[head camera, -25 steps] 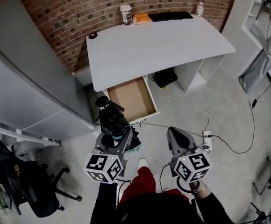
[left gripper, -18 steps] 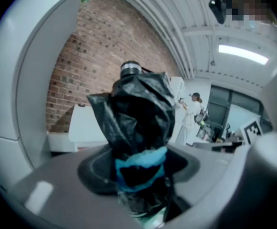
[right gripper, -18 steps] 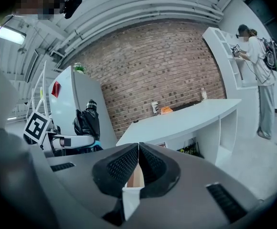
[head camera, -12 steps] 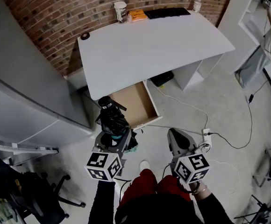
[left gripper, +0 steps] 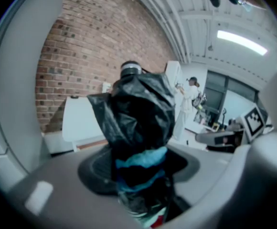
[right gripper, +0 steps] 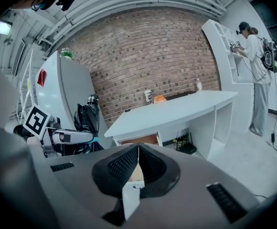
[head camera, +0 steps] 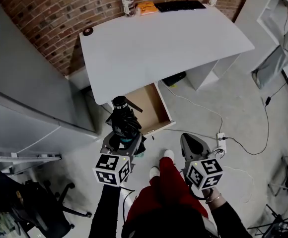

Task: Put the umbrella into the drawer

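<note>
My left gripper point(head camera: 121, 142) has its jaws clamped on the folded black umbrella point(head camera: 124, 120). It grips low down, so most of the umbrella stands up and forward past the fingertips, capped end away from me. A teal band wraps the umbrella right at the jaws. The close view is blurred, so I take it for a strap but cannot be sure. The open drawer point(head camera: 145, 105) lies just ahead of this gripper and slightly to its right, pulled out from under the white worktop point(head camera: 159, 38). The umbrella is not yet inside it. My right gripper point(head camera: 192, 144) hangs well apart on the right, jaws pressed together on nothing, pointing toward the worktop.
</note>
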A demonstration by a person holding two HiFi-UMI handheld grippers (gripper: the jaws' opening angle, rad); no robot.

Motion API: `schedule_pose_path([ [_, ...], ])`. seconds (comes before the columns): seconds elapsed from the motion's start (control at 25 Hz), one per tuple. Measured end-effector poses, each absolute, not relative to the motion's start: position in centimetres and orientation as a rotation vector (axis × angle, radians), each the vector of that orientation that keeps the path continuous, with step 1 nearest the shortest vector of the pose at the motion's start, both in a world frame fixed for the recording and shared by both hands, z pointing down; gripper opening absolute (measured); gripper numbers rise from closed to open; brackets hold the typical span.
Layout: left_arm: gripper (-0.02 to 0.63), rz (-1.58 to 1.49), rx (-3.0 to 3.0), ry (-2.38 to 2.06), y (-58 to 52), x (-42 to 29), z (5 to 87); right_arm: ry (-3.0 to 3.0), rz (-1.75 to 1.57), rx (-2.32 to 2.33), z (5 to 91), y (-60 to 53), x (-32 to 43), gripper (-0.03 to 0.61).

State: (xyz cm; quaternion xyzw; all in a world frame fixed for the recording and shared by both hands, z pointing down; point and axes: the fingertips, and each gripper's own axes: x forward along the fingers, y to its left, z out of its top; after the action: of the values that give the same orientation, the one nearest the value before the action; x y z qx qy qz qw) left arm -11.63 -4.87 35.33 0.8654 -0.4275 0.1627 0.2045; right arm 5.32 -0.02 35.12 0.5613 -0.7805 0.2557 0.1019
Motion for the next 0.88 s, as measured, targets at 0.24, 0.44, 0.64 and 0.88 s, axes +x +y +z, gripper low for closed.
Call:
schedule_pose_path([
  [0.24,0.255,0.544,2.426,-1.152,-6.3,-11.1,37.9,-2.258,0.772,1.633,37.8,-2.2,5.6,0.009],
  [0.44,0.255,0.645,2.451,-1.116,-8.5,-10.1,40.5,-2.229,0.815,1.620,40.4,-4.3,5.6,0.009],
  [0.64,0.255,0.743,2.467,-1.067,-9.9,-9.1,43.1,-2.200,0.831,1.566,43.1,-5.2,5.7,0.009],
  [0.88,0.255,0.809,2.441,-1.038,-11.2,-7.8,46.0,-2.151,0.894,1.522,46.1,-6.0,6.3,0.009],
])
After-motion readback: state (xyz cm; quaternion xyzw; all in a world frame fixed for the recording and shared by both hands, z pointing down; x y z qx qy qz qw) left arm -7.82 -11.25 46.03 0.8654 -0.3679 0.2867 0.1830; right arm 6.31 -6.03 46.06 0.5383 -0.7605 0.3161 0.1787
